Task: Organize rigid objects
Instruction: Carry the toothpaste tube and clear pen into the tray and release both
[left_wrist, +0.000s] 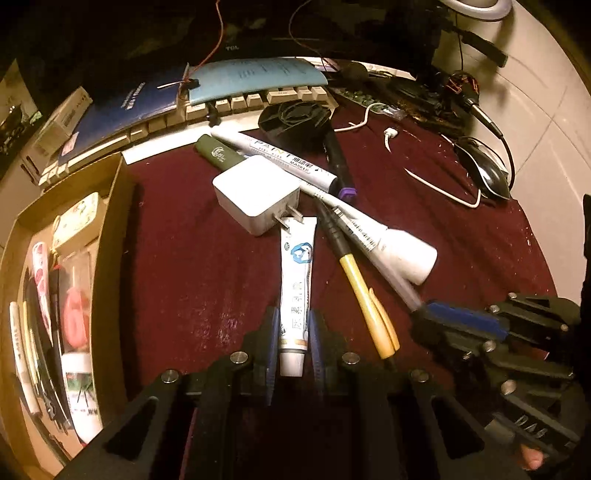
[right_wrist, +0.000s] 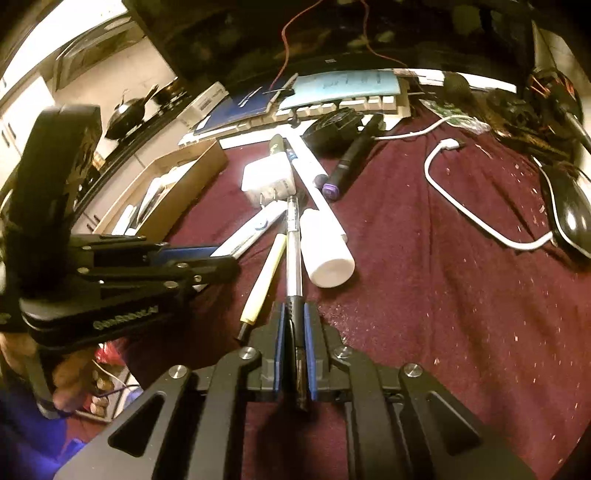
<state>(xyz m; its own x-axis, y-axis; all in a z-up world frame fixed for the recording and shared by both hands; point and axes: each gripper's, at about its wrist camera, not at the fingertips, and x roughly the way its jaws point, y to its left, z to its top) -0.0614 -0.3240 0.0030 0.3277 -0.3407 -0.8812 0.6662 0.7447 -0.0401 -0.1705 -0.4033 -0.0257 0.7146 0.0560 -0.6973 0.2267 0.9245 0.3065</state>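
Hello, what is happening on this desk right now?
A person is tidying loose desk items with two handheld grippers. The left gripper is closed on a small white tube lying on the dark red cloth. The right gripper is shut on a clear pen in the same pile. Neither item looks lifted yet. A cardboard box at the left already holds several sorted things.

On the desk: one white square plug charger, one white ointment tube, one white plastic bottle, one yellow pen, one clear ballpoint pen.
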